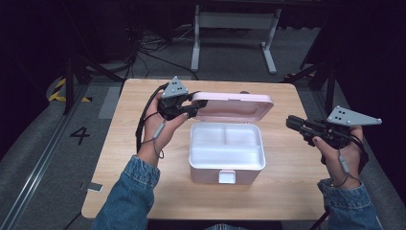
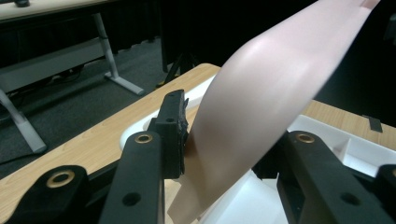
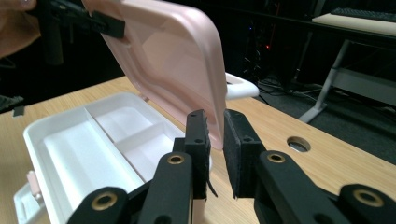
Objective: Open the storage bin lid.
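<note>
The left gripper's fingers (image 2: 175, 135) pinched the raised pink lid (image 1: 234, 106) of the box (image 1: 226, 160) at mid-table; the right gripper (image 1: 293, 123), nearly closed, held nothing. Likely mid-opening; next, tilt the lid fully back.

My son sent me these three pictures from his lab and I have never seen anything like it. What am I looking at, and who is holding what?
A person sits at a light wooden table, holding a black hand-operated claw in each hand. One picture looks down from above; the other two come from small cameras riding on each claw. On the table stands a pink plastic box with a white divided tray inside, nothing in it. The left claw is pinching the edge of the box's pink hinged lid, holding it raised. The right claw hovers beside the box, its jaws nearly shut with nothing between them.
</note>
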